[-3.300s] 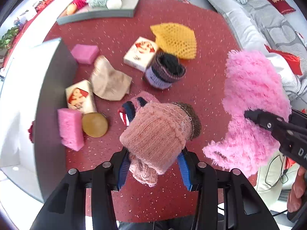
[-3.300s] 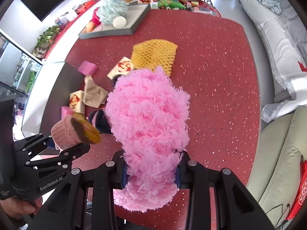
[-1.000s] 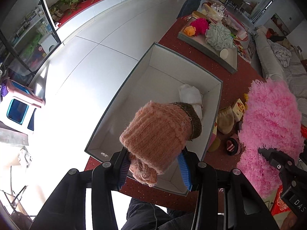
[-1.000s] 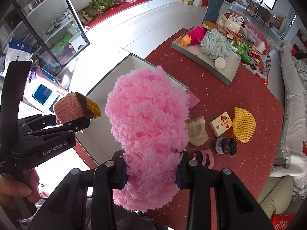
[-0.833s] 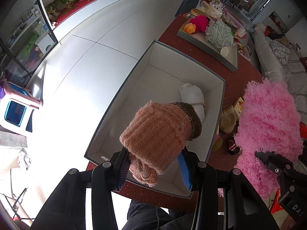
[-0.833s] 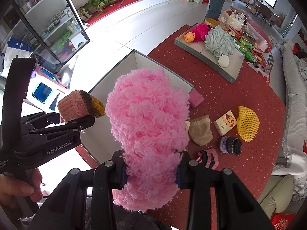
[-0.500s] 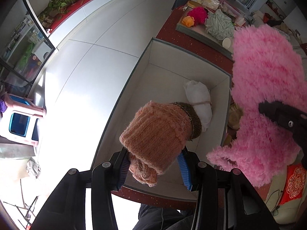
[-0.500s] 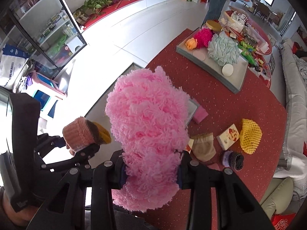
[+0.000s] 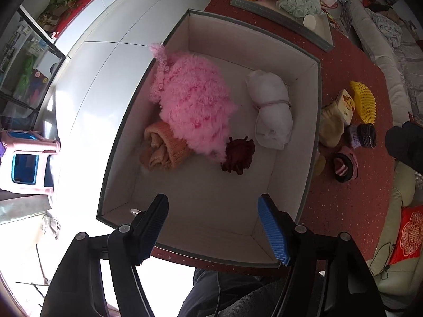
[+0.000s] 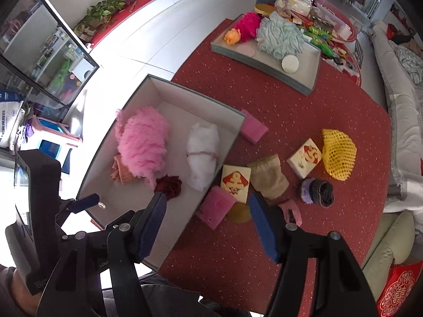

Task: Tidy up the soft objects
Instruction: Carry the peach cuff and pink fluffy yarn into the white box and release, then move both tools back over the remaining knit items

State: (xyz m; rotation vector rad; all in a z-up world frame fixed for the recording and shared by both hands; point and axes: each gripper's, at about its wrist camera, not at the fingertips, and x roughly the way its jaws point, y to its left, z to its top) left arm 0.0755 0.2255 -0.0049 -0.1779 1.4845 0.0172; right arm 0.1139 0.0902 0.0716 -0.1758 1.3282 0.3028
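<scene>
1. My left gripper point(image 9: 215, 228) hangs over the near end of the white box point(image 9: 312, 111), its jaws wide apart with nothing between them; the ribbed blue pads point(image 9: 272, 233) frame bare box floor.
2. My right gripper point(image 10: 207, 225) is likewise spread and empty, above the box's near right wall and the red speckled table point(image 10: 304, 105).
3. Inside the box, the fluffy pink piece point(image 9: 193, 108) lies against the left wall, a tuft poking over the rim, and it overlaps the ribbed peach knit point(image 9: 161, 148) beside it.
4. A dark red crinkled bit point(image 9: 238, 155), perhaps a fabric flower, touches the pink fluff's near end.
5. A white rolled bundle point(image 9: 272, 113), cinched with a band, lies near the right wall, apart from the fluff.
6. The near half of the box floor is open.
7. Outside the right wall, crowded close to it: two pink sponges point(image 10: 216, 206), a small printed carton point(image 10: 236, 178), a tan pouch point(image 10: 268, 175), a round amber disc point(image 10: 239, 212).
8. Further toward the table's right edge: a second carton point(image 10: 304, 157), a yellow foam net point(image 10: 338, 153), a purple-and-black knit roll point(image 10: 317, 189).
9. A grey tray point(image 10: 304, 82) of puffy items sits at the far edge.
</scene>
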